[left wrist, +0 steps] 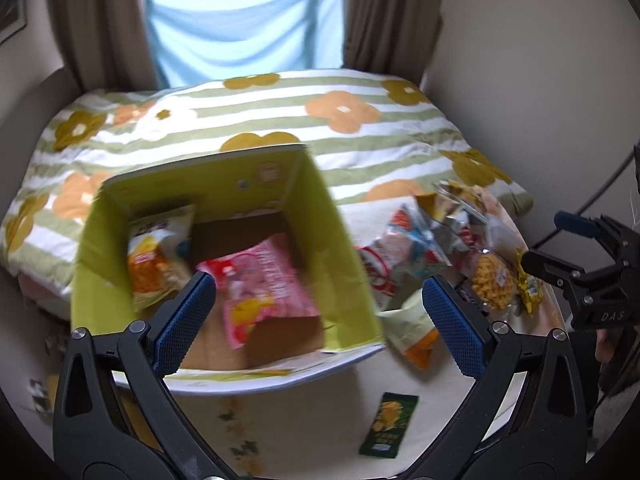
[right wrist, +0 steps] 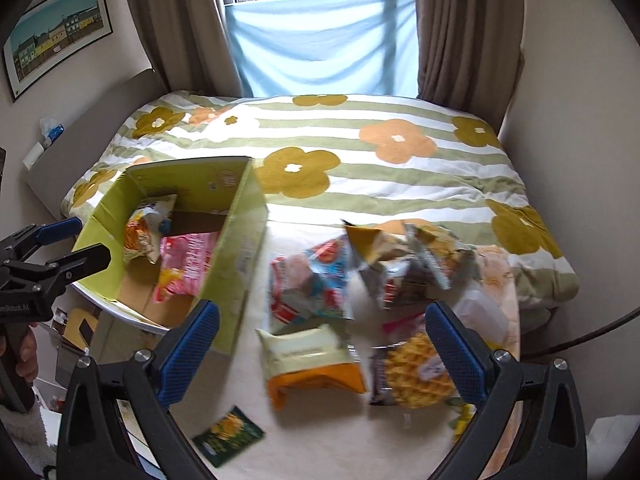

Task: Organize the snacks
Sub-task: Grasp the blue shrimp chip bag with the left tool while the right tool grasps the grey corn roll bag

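A green cardboard box (left wrist: pixel 340 248) stands open on a cream table (left wrist: pixel 320 420); it also shows in the right wrist view (right wrist: pixel 240 240). Inside lie a pink snack bag (left wrist: pixel 264 292) and an orange-white bag (left wrist: pixel 156 264). My left gripper (left wrist: pixel 320 320) is open and empty, just above the box's near side. My right gripper (right wrist: pixel 320 356) is open and empty above a loose pile: a cream-orange packet (right wrist: pixel 308 364), a waffle packet (right wrist: pixel 412 376), a red-blue bag (right wrist: pixel 312 280). A small dark green packet (right wrist: pixel 228 436) lies near the table's front edge.
A bed with a flowered, striped cover (right wrist: pixel 360 152) lies behind the table. Curtains and a blue cloth hang at the window (right wrist: pixel 320 40). A framed picture (right wrist: pixel 56 36) hangs on the left wall. A cable (right wrist: pixel 592 332) runs at the right.
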Demonstrator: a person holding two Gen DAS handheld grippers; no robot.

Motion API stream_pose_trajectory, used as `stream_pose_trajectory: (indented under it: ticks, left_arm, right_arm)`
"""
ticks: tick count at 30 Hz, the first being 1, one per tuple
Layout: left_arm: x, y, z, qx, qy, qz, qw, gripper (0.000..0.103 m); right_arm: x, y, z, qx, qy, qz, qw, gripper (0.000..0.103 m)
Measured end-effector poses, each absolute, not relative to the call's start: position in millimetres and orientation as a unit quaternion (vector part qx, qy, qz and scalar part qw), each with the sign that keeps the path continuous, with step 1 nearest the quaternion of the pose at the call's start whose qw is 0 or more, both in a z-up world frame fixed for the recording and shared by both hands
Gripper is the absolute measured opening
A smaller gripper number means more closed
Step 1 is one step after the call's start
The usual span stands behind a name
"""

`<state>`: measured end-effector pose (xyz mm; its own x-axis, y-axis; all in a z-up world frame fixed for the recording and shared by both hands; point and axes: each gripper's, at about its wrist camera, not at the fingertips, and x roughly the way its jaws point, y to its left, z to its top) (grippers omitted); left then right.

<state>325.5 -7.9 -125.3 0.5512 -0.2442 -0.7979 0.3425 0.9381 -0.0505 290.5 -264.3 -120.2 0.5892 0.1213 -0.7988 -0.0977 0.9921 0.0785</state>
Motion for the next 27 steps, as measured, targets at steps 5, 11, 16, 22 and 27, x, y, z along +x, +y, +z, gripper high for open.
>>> stream_pose_trajectory:
  ticks: [5, 11, 16, 22, 27]
  left_arm:
    - [331.4, -72.0, -136.4, 0.107, 0.453, -0.187, 0.865, 0.103]
    - [350.6, -127.0, -161.3, 0.182, 0.477, -0.195, 0.837, 0.103]
    - [373.4, -154.1, -187.8, 0.241, 0.508, -0.21, 0.8, 0.103]
    - [408.3, -174.0, -231.7, 0.291, 0.56, -0.239, 0.737, 0.103]
    - [426.8, -187.4, -264.5, 0.337, 0.585, -0.262, 0.69, 0.103]
  right_arm:
    - [291.1, -310.0, -125.4, 0.024, 0.45, 0.073, 0.89, 0.102]
    - [304.0, -356.1, -140.4, 0.048, 0.461, 0.092, 0.882, 0.102]
    - [320.3, -380.6, -153.5, 0.066, 0.471, 0.095, 0.875, 0.102]
    - [342.1, -396.7, -173.2, 0.096, 0.487, 0.093, 0.863, 0.102]
    - [362.4, -395.3, -198.0, 0.135, 0.508, 0.084, 0.847, 0.102]
